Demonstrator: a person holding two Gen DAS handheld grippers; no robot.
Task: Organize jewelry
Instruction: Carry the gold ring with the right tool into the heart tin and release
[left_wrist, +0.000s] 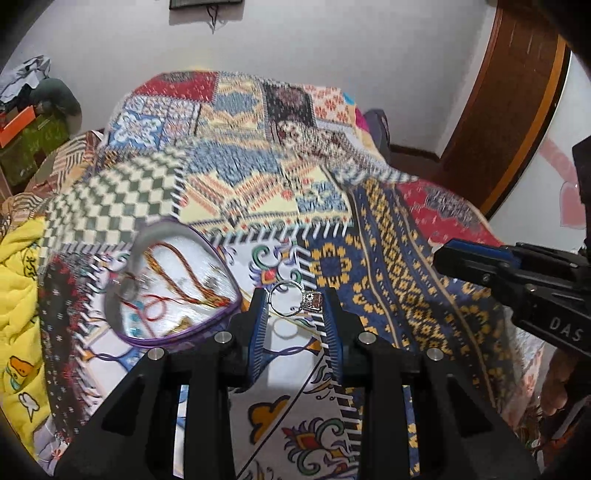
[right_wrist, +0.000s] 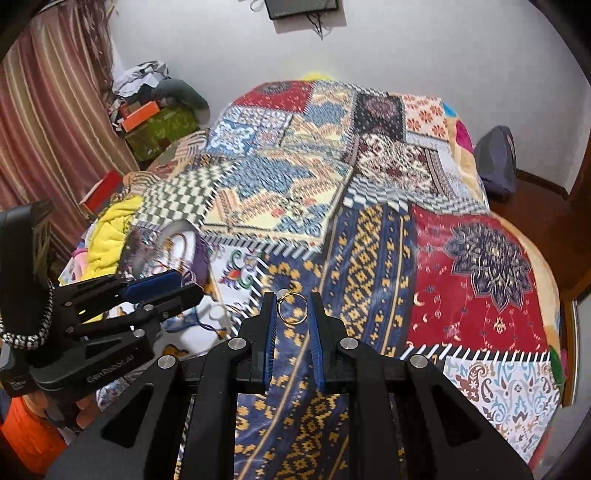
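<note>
My left gripper (left_wrist: 295, 299) is shut on a silver ring with a dark stone (left_wrist: 295, 298), held above the patchwork bedspread (left_wrist: 369, 236). To its left lies an open heart-shaped purple-edged jewelry box (left_wrist: 173, 284) with red and gold cords inside. My right gripper (right_wrist: 292, 308) is shut on a thin gold ring (right_wrist: 291, 309), held above the blue and yellow patch. The left gripper also shows in the right wrist view (right_wrist: 162, 291), in front of the box (right_wrist: 184, 247). The right gripper shows at the right edge of the left wrist view (left_wrist: 476, 262).
A yellow blanket (left_wrist: 18, 280) lies at the bed's left edge. Boxes and clothes (right_wrist: 155, 110) pile up by the striped curtain (right_wrist: 44, 122). A dark bag (right_wrist: 495, 158) sits on the floor by the wall. A wooden door (left_wrist: 506, 103) stands to the right.
</note>
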